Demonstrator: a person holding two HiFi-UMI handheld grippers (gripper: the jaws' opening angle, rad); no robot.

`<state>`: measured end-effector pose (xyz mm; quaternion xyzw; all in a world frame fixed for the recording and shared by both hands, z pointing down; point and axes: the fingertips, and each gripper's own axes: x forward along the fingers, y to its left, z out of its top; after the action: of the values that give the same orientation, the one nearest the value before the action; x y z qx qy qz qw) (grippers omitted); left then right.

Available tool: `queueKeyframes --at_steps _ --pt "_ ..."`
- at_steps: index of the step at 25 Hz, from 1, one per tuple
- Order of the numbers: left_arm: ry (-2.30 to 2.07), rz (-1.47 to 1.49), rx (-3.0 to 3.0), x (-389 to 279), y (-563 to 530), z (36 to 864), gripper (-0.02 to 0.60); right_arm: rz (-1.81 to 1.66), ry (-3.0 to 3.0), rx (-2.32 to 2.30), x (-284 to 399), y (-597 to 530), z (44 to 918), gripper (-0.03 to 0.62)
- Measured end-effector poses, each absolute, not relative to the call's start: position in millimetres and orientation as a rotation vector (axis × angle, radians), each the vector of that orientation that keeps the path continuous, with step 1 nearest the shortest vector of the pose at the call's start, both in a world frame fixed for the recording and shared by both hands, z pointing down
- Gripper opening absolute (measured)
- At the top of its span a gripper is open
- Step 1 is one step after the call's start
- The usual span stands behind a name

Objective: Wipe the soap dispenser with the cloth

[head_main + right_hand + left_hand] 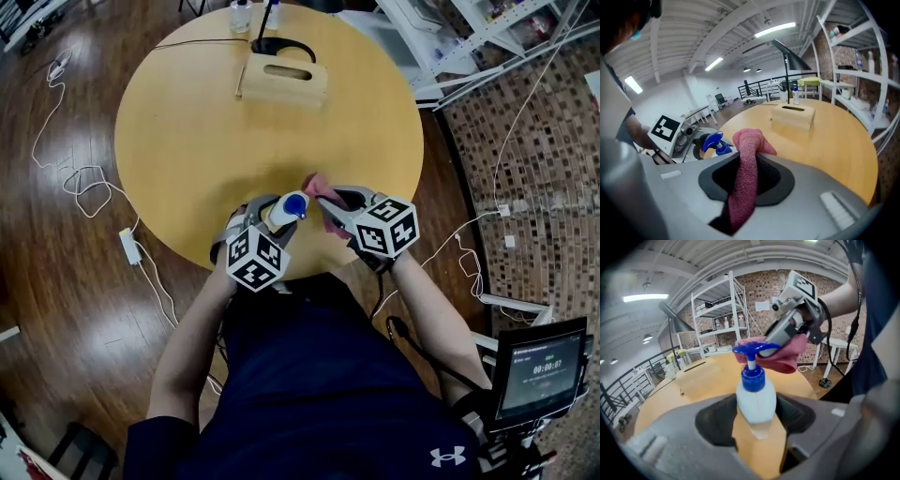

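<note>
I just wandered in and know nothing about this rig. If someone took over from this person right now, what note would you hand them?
Left gripper: shut on the soap dispenser, gripping its white body over the near edge of the round table.
Right gripper: shut on the pink cloth, which is bunched right beside the dispenser's blue pump head; contact unclear.
Done: both things are in hand, side by side.
Left: wipe the pump and body. How much has been wiped so far cannot be seen.
</note>
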<state>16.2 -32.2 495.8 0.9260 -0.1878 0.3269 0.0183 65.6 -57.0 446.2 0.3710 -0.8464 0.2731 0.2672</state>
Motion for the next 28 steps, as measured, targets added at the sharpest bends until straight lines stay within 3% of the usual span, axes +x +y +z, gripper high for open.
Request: queueKeyframes --at_steps 4,9,16,23,28 --pt "-0.585 1.022 2.868 14.3 -31.2 494.8 0.253 0.582 -2.181 0.840 39.9 -49.6 457.3 0.075" --pt "-0.576 1.031 2.875 12.9 -29.8 491.5 0.253 0.695 -2.209 0.787 21.9 -4.8 461.5 0.074" --pt "-0.457 1.121 2.918 6.3 -21.5 491.5 0.253 0.670 -2.207 0.997 60.4 -40.6 439.4 0.074" --pt "-0.370 1.293 2.829 -1.6 -33.4 487.9 0.259 0.593 -2.220 0.683 26.4 -19.3 452.1 0.074" --pt "-0.600 1.098 2.536 -7.7 -12.2 464.2 0.282 0.749 -2.271 0.602 19.0 18.7 455.2 0.074"
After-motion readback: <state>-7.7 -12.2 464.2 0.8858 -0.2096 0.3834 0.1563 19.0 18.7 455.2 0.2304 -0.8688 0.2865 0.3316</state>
